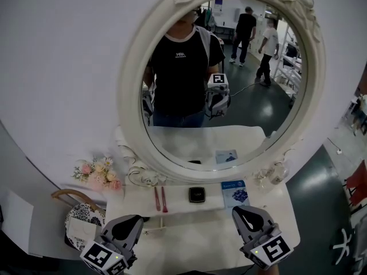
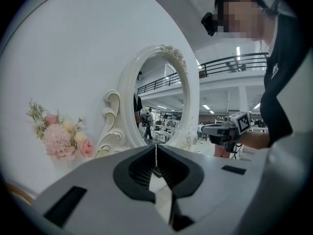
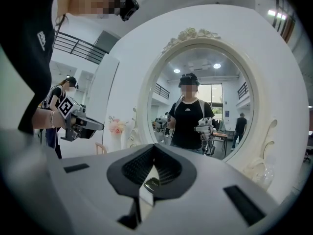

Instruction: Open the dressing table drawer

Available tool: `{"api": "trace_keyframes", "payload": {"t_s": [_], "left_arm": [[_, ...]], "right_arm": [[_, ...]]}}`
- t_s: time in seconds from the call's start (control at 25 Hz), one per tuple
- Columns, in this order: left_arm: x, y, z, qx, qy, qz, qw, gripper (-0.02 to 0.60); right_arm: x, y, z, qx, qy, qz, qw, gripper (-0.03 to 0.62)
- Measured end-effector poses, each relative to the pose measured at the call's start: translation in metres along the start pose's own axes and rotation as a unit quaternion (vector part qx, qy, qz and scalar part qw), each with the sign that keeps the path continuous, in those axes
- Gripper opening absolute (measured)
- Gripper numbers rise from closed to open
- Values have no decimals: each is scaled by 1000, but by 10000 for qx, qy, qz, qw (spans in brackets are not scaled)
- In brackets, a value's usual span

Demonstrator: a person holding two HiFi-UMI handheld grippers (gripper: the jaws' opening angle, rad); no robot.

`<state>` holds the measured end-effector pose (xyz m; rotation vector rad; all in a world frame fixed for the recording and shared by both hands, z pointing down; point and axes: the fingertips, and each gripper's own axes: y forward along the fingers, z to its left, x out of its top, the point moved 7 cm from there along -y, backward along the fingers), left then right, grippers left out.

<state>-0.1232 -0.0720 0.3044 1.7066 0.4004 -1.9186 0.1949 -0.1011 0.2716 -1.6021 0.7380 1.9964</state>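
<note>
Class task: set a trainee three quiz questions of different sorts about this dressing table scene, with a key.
1. True or false: the left gripper and the right gripper both have their fingers shut on nothing.
2. What lies on the dressing table between the pink sticks and the blue booklet? A black square case; B cup; C comb.
3. Fill in: in the head view, the pink flowers stand at the mirror's ____ side.
Key: 1 true; 2 A; 3 left.
</note>
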Motion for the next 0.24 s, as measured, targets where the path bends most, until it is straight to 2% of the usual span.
{"api": "trace_keyframes", "payload": {"t_s": [0.24], "left_arm": [[-3,3,-4,-42,7,7,10000,21]], "right_arm": [[-3,-5,-4,-89,49,-13,9999,18]]}}
